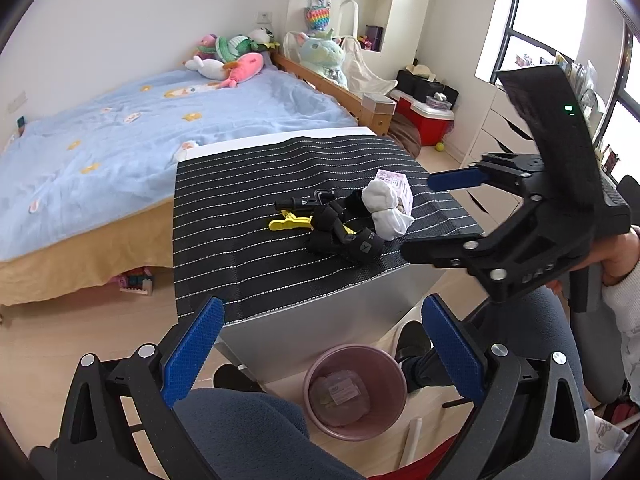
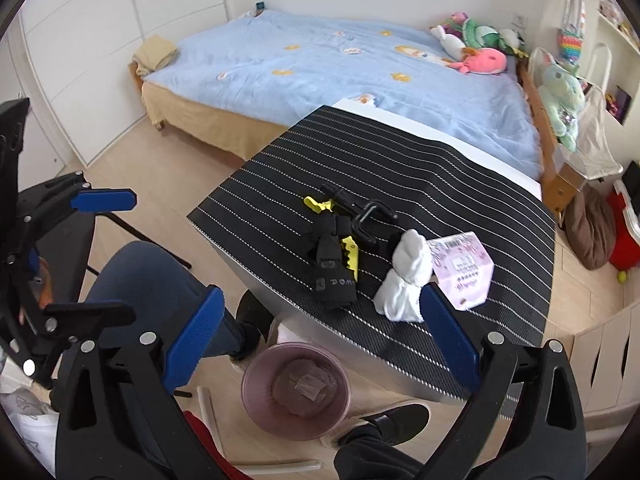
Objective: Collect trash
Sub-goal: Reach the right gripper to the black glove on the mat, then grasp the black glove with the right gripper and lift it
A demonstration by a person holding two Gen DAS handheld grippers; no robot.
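Note:
A pink trash bin (image 1: pixel 356 392) stands on the floor below the table's near edge, with a wrapped item inside; it also shows in the right wrist view (image 2: pixel 296 390). On the striped mat (image 1: pixel 248 216) lie a pink tissue pack (image 1: pixel 396 190) (image 2: pixel 466 268), white balled socks (image 1: pixel 386 208) (image 2: pixel 406 276), black socks (image 1: pixel 344 236) (image 2: pixel 332 264), a yellow clip (image 1: pixel 290 222) (image 2: pixel 318 204) and a black clip (image 2: pixel 360 214). My left gripper (image 1: pixel 320 356) is open and empty above the bin. My right gripper (image 2: pixel 320 340) is open and empty over the table's edge; it appears in the left view (image 1: pixel 436 216).
A blue-covered bed (image 1: pixel 120 132) with plush toys lies behind the table. My knees and shoes (image 2: pixel 384 420) flank the bin. A red box (image 1: pixel 424 124), white drawers (image 1: pixel 500 132) and shelves stand to the right.

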